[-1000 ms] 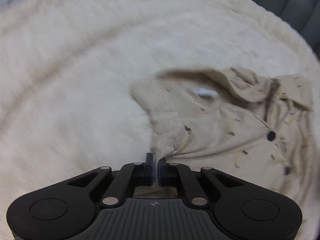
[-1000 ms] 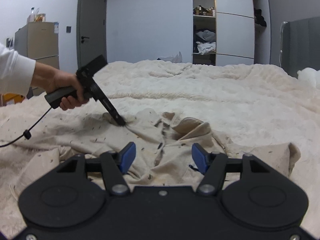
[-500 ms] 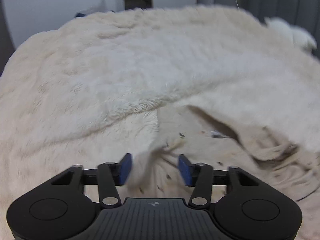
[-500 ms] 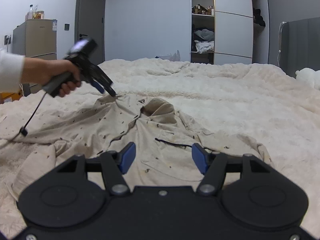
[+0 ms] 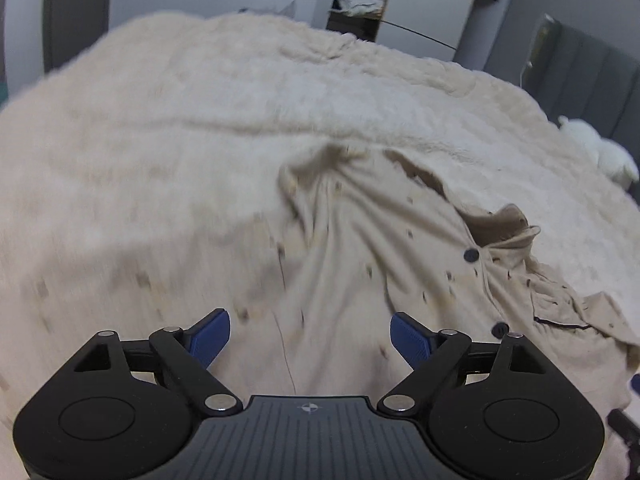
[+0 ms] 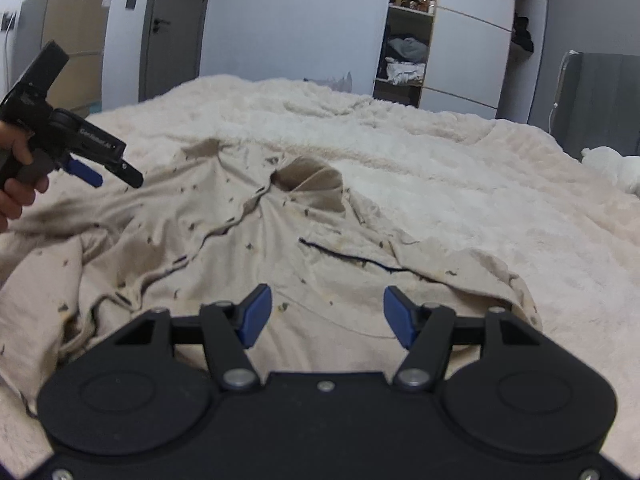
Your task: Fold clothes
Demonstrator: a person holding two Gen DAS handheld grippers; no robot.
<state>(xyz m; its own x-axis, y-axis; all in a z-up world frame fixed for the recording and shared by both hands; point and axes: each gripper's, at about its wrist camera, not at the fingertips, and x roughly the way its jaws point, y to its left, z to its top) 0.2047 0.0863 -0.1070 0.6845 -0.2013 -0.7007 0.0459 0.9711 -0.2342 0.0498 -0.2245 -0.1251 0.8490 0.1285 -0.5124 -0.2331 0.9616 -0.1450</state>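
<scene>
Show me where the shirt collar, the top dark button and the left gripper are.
shirt collar (image 6: 316,184): right wrist view, inside of the raised collar.
top dark button (image 5: 471,255): left wrist view, its face.
left gripper (image 6: 116,170): right wrist view, between its fingertips.

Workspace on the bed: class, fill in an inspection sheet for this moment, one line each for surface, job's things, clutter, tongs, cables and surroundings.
Surface: fluffy cream blanket covering the bed, rumpled.
Job's things: one beige speckled shirt spread collar away, dark buttons showing, wrinkled, not yet folded.
Clutter: white plush item at the bed's far right edge.
Tongs: left tongs opening above the shirt, nothing between the pads; right tongs open over the shirt, holding nothing.
Cables: thin cord by the grey headboard.
Surroundings: open wardrobe with clothes on its shelves, closed door, cabinet.
</scene>
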